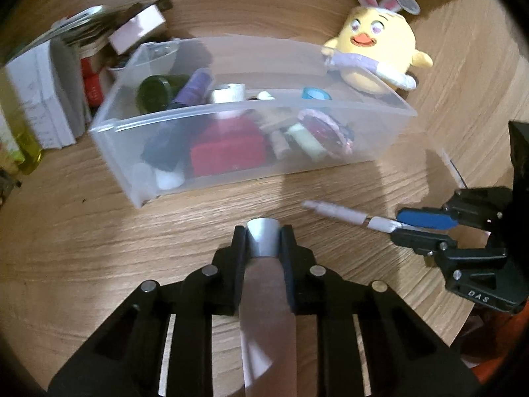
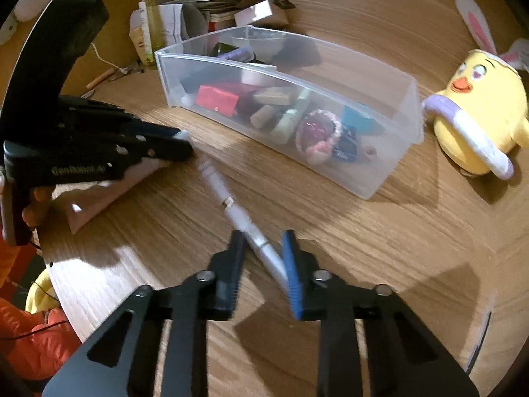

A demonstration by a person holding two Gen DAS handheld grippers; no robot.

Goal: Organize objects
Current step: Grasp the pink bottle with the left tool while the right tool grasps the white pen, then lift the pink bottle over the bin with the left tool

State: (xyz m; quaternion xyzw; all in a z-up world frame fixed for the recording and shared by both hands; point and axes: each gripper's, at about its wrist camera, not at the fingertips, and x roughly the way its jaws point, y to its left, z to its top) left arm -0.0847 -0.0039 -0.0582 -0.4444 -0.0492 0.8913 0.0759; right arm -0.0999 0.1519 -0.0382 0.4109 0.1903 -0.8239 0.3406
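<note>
Yellow plush chick [image 1: 377, 56] with pink-lined bunny ears, past the fingers. Clear bin [image 1: 231, 139] holds a red box [image 1: 228, 149]. White pen [image 2: 244, 221] between black-and-blue fingers [image 2: 292, 274], wood-grain table [image 1: 99, 231].

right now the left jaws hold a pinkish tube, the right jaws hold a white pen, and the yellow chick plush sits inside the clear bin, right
Not quite: the yellow chick plush sits on the table outside the clear bin, by its end, as the right wrist view shows. The tube and pen grips are as you said.
</note>
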